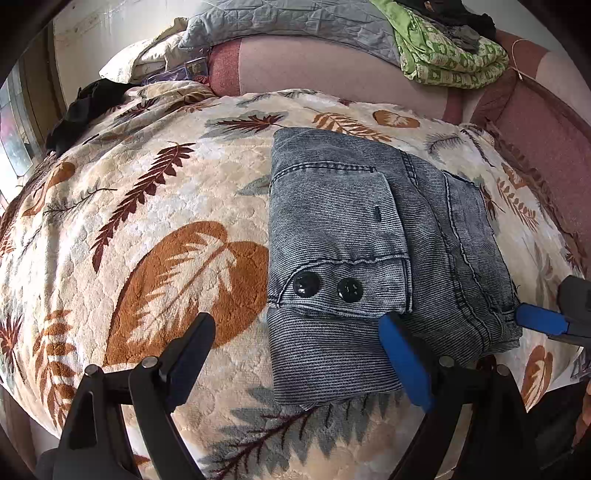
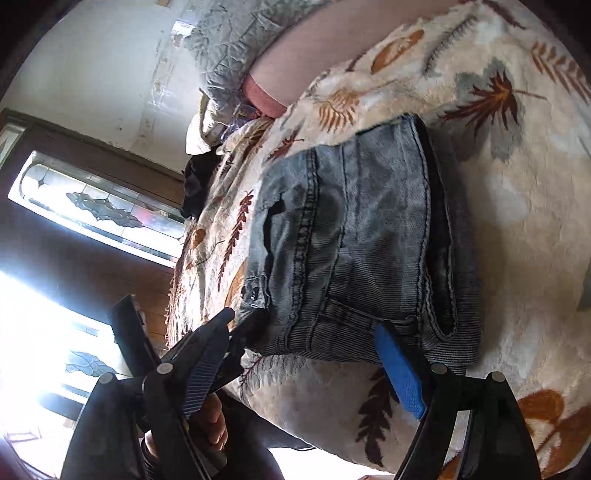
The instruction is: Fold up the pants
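- Folded grey-blue denim pants [image 1: 369,236] lie on the cream leaf-print plush blanket [image 1: 147,229], just ahead of both claws.
- Left claw [image 1: 295,332]: jaws spread wide, empty.
- Right claw [image 2: 306,328]: jaws spread wide, straddling the pants' near edge.

Your pants [image 1: 369,229] are ribbed, washed grey-blue denim with two glossy black buttons [image 1: 327,286]. They lie on a plush, fuzzy leaf-print blanket [image 1: 166,206]. Your gripper pads [image 1: 404,360] look like matt blue textured plastic.

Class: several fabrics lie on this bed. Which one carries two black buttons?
The folded grey-blue denim pants, lying on the leaf-print blanket. The buttons sit on its near flap; the green patterned cloth and grey quilt show none.
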A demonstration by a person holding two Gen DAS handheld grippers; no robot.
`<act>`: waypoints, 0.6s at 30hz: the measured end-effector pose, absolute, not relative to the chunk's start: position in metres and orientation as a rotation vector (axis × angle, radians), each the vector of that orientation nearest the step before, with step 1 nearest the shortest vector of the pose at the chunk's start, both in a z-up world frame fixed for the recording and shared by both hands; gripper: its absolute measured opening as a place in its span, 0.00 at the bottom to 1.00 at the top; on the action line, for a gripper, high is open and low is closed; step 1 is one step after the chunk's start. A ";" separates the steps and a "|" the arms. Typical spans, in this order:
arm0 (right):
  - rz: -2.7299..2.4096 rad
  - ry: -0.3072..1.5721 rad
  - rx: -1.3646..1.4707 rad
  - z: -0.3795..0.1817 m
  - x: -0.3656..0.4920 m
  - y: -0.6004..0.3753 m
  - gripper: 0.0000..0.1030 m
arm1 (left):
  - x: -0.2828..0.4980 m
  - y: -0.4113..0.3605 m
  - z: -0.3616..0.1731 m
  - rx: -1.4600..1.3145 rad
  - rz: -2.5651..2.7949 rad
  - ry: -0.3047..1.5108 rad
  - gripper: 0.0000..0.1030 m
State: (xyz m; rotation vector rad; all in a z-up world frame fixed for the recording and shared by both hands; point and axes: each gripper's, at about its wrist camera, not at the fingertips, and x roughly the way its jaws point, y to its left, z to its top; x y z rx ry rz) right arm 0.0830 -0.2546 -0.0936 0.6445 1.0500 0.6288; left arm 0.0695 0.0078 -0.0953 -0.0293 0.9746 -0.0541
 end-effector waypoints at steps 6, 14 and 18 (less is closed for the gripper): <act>0.602 1.141 0.635 -0.127 0.088 -0.245 0.85 | 0.070 0.008 -0.097 -0.041 -0.057 0.991 0.89; 0.616 0.946 0.692 -0.094 0.067 -0.282 0.85 | 0.054 0.031 -0.071 -0.173 -0.106 0.903 0.88; 0.460 0.858 0.629 -0.096 0.050 -0.308 0.85 | 0.042 0.053 -0.071 -0.217 -0.041 0.853 0.88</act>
